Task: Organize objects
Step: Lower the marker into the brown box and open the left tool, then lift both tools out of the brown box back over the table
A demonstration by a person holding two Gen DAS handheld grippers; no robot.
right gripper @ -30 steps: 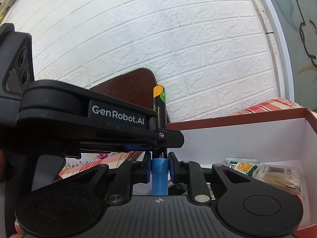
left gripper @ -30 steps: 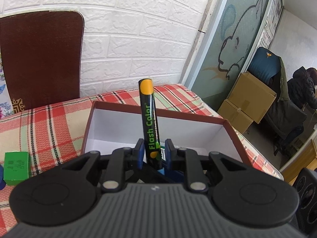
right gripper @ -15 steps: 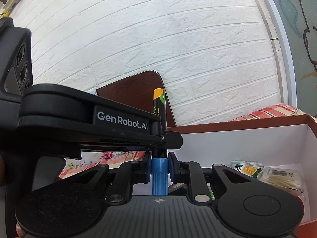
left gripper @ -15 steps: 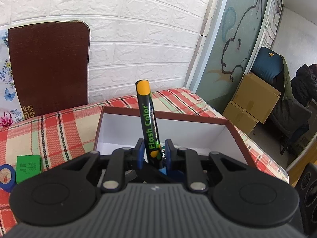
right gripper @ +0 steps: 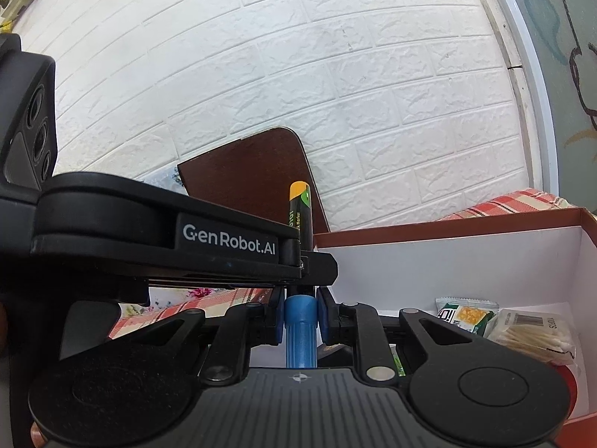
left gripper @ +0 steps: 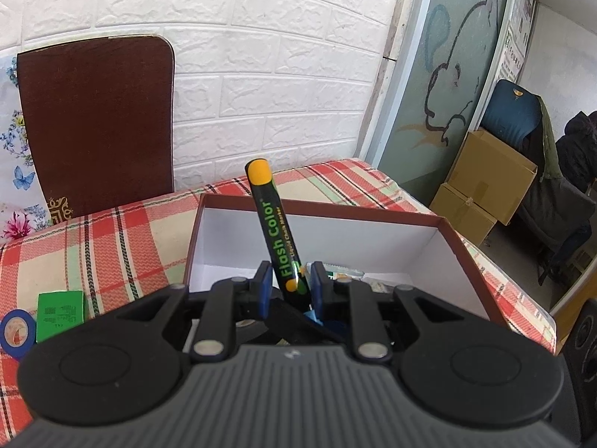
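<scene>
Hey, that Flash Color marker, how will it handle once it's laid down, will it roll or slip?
Probably stiff: the marker looks straight though the right tongs pinch only its blue end. Its round, glossy barrel could slip or roll, though the box walls should contain it.
</scene>
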